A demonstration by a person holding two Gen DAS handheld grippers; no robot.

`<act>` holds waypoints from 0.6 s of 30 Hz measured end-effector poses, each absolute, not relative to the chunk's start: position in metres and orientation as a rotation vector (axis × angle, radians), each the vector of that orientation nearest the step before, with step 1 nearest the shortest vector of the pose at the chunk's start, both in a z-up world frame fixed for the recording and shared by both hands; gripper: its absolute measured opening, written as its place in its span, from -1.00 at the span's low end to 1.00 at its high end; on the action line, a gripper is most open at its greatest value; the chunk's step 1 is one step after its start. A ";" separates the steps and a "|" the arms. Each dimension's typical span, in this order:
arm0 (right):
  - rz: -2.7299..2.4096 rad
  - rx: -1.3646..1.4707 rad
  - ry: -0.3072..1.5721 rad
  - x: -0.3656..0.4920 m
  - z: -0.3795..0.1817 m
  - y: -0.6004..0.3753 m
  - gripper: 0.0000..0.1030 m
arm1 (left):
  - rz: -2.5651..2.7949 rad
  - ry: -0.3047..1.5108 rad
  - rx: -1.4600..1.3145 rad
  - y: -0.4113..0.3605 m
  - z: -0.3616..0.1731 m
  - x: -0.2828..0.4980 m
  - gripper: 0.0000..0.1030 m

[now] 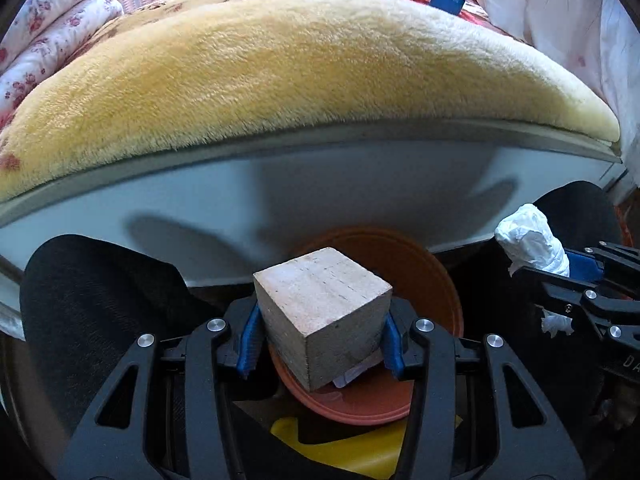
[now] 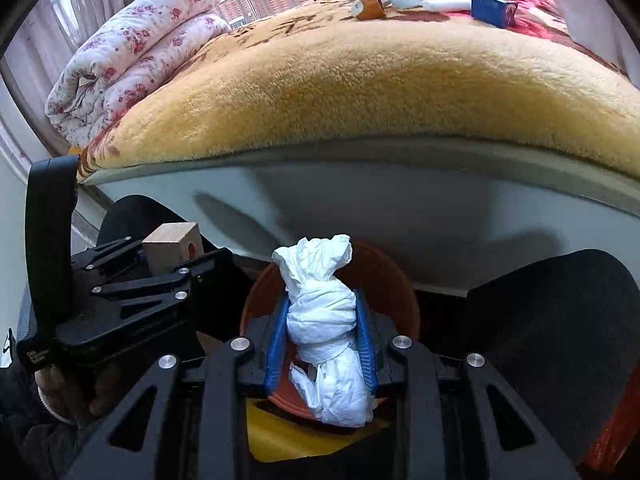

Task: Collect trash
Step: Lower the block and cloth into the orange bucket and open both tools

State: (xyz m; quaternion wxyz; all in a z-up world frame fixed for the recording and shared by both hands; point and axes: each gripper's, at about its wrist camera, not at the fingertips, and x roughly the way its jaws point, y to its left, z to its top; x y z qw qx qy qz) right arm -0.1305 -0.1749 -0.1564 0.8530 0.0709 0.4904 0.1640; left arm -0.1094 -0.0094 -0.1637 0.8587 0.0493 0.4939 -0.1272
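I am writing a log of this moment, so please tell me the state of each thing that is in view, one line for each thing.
Left gripper: shut on the wooden block.
Wooden block: held above the orange bin.
Right gripper: shut on the tissue wad.
Tissue wad: crumpled, held above the bin.
Orange bin: open, paper scrap inside.
Floral quilt: folded on the bed.
Blue box: lying on the bed.
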 end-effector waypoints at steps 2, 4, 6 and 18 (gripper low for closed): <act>0.347 0.149 1.039 -0.129 -0.159 -0.174 -0.40 | -0.268 1.045 0.104 -0.010 -0.166 -0.108 -0.10; 0.347 0.148 1.048 -0.129 -0.161 -0.174 -0.40 | -0.265 1.052 0.105 -0.009 -0.168 -0.108 -0.10; 0.344 0.149 1.055 -0.129 -0.163 -0.175 -0.38 | -0.265 1.058 0.104 -0.009 -0.169 -0.107 -0.10; 0.304 0.159 1.041 -0.130 -0.161 -0.190 0.22 | -0.233 1.083 0.105 -0.008 -0.172 -0.092 0.62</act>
